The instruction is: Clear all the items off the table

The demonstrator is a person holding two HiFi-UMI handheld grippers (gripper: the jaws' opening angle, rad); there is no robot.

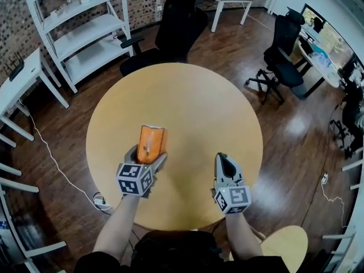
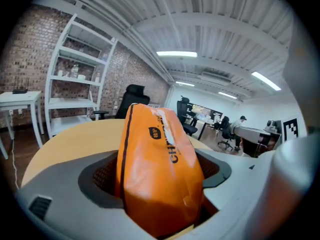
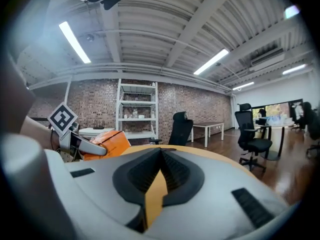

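Note:
An orange snack packet (image 1: 151, 143) stands between the jaws of my left gripper (image 1: 149, 152), lifted above the round wooden table (image 1: 193, 101). In the left gripper view the orange packet (image 2: 159, 169) fills the gap between the grey jaws, which press on both its sides. My right gripper (image 1: 225, 165) hovers over the table's near right part with its jaws shut and nothing in them. From the right gripper view the shut jaws (image 3: 161, 165) meet at the middle, and the orange packet (image 3: 102, 143) shows at the left in the other gripper.
A black office chair (image 1: 173, 24) stands at the table's far side. White shelving (image 1: 85, 30) is at the back left and a white desk (image 1: 17, 81) at the left. More chairs (image 1: 281, 58) and desks are on the right. A small round stool (image 1: 287, 244) sits near right.

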